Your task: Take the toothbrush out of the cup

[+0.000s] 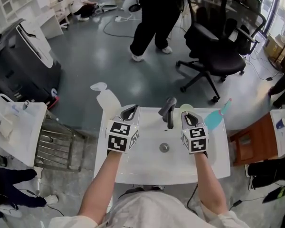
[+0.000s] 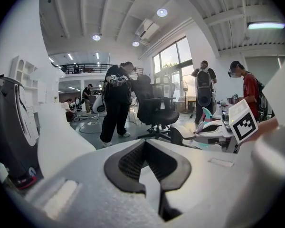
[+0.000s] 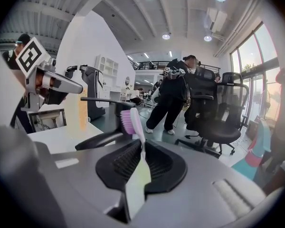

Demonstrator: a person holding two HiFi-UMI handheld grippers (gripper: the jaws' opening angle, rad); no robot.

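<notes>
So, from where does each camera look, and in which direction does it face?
Head view: on the person's head, facing steeply down at the sink; both forearms, left gripper and right gripper show.
Left gripper view: on that gripper, along its shut, empty jaws toward the office chair.
Right gripper view: on that gripper, along jaws shut on the toothbrush.
Shared: all show the office chair.

toothbrush (image 3: 133,122): the lower handle sinks between the right gripper's (image 3: 141,144) jaws and out of sight; in the head view that gripper hides it wholly
cup (image 1: 185,109): only a pale far rim shows, the rest covered by the right gripper
faucet (image 3: 102,139): base hidden behind the gripper body
standing person (image 1: 154,18): cut off above the waist by the far edge
teal object (image 1: 217,117): right of the cup, kind cannot be told
</notes>
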